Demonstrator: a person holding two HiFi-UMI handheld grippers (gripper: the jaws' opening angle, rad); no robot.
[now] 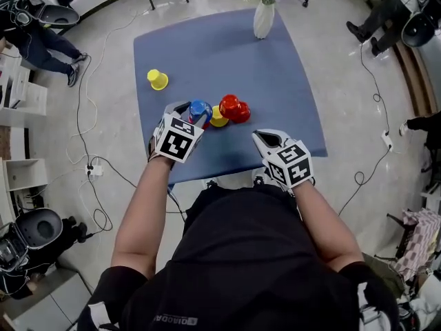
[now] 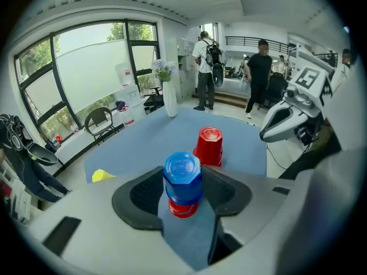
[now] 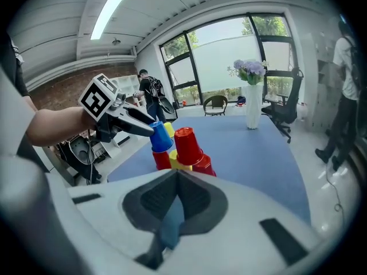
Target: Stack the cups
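Observation:
An upside-down blue cup point(image 2: 182, 173) sits over a red cup point(image 2: 184, 208), and my left gripper point(image 2: 183, 183) is shut on the blue one, a pad on each side. In the head view this pair point(image 1: 200, 110) stands near the front of the blue table point(image 1: 275, 81), inside the left gripper point(image 1: 189, 112). Just right of it are a yellow cup point(image 1: 218, 118) and red cups point(image 1: 234, 107). Another yellow cup point(image 1: 158, 79) stands alone to the far left. My right gripper point(image 1: 266, 138) hangs shut and empty, short of the red cups point(image 3: 189, 148).
A white vase of flowers point(image 1: 263, 16) stands at the table's far edge. Beyond the table are people point(image 2: 205, 67), chairs point(image 2: 98, 119) and cables on the floor point(image 1: 93, 164). The table's front edge point(image 1: 227, 172) lies just under my grippers.

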